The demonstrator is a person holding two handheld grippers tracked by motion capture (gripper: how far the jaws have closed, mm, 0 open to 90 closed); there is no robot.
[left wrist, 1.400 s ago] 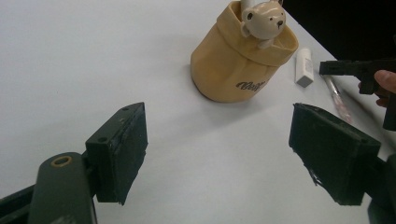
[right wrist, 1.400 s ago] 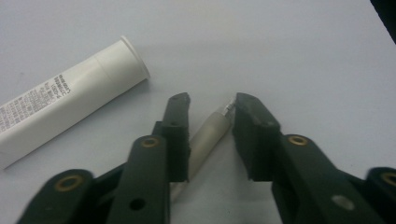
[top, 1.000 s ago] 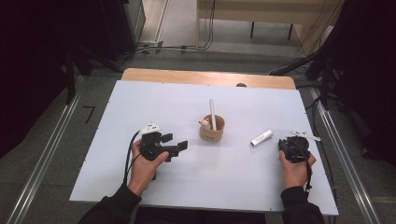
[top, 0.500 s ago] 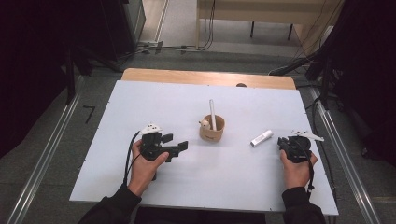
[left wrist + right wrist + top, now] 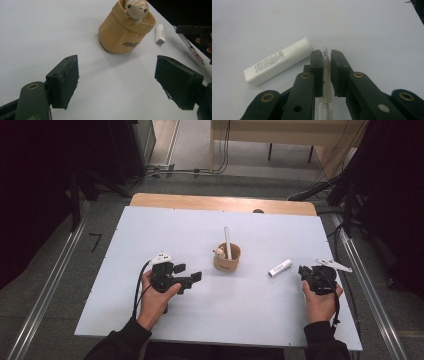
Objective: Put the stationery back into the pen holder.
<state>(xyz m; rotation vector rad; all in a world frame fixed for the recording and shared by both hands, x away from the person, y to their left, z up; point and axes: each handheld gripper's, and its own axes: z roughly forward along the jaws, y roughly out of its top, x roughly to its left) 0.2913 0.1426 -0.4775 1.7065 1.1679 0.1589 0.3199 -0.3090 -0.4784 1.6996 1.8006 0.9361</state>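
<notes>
My right tool (image 5: 326,56) pinches a clear pen (image 5: 325,75) beside the white tube (image 5: 278,60) on the bench (image 5: 165,227), left tool (image 5: 120,85) wide open; that thin, slick barrel could twist loose.

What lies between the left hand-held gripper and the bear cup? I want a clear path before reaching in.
Nothing: in the left gripper view, bare white table runs from the open left hand-held gripper to the bear cup.

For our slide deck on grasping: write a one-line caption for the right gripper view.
Right claw shut on a clear pen, beside a white tube on the table.
</notes>
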